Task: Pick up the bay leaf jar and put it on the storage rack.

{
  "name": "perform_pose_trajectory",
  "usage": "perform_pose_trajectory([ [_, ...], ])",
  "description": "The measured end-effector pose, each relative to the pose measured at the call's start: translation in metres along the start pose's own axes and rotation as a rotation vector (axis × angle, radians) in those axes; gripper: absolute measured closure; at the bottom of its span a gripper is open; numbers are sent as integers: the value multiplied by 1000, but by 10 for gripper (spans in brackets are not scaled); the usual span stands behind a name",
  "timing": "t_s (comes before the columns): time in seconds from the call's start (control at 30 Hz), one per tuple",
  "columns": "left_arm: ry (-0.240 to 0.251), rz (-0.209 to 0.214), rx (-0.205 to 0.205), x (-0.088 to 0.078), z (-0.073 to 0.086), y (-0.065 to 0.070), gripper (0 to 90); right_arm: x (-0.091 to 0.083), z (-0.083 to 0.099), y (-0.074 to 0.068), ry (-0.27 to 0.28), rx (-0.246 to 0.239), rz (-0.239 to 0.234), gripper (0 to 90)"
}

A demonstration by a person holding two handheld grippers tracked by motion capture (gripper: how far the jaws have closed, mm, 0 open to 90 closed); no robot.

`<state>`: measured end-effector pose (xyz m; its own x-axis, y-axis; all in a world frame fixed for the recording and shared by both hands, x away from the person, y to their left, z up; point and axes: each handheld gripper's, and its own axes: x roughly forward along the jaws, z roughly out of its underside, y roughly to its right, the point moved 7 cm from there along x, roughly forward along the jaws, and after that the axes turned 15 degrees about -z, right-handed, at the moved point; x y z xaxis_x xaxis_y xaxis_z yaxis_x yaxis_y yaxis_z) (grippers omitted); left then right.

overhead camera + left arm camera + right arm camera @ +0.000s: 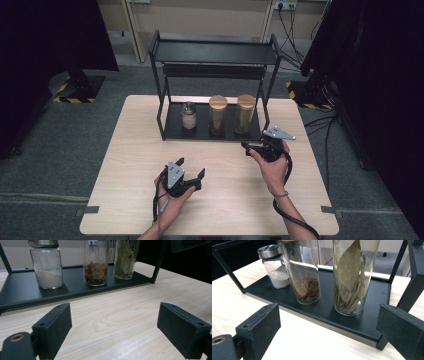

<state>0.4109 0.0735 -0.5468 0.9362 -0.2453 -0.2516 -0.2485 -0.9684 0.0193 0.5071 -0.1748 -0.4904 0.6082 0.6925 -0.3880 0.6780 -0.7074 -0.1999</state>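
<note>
Right of centre, the right gripper (252,146) sits just in front of the bay-leaf jar (245,114), jaws apart; lower centre, the left gripper (191,169) is also wide open, both empty.

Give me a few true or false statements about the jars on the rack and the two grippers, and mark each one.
1. Three jars stand on the rack's bottom shelf. True.
2. The right gripper is shut on the bay leaf jar. False: its jaws stand open, short of the jar.
3. The shaker with white powder has a metal lid. True.
4. The left gripper holds the middle jar. False: it is open over the bare table, away from the rack.
5. The two tall jars have black lids. False: both lids are light wood.
</note>
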Motion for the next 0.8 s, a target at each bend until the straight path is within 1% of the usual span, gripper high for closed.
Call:
perform_pose_trajectory([
  [0.23,0,-1,-1,0,0,0,118,-5,8,-1,-9,-3,-3,56],
  [0.47,0,-2,0,0,0,0,118,-12,12,-4,-9,-10,-6,56],
  [0.8,1,-2,-1,0,0,0,118,-17,24,-6,-17,-7,-13,56],
])
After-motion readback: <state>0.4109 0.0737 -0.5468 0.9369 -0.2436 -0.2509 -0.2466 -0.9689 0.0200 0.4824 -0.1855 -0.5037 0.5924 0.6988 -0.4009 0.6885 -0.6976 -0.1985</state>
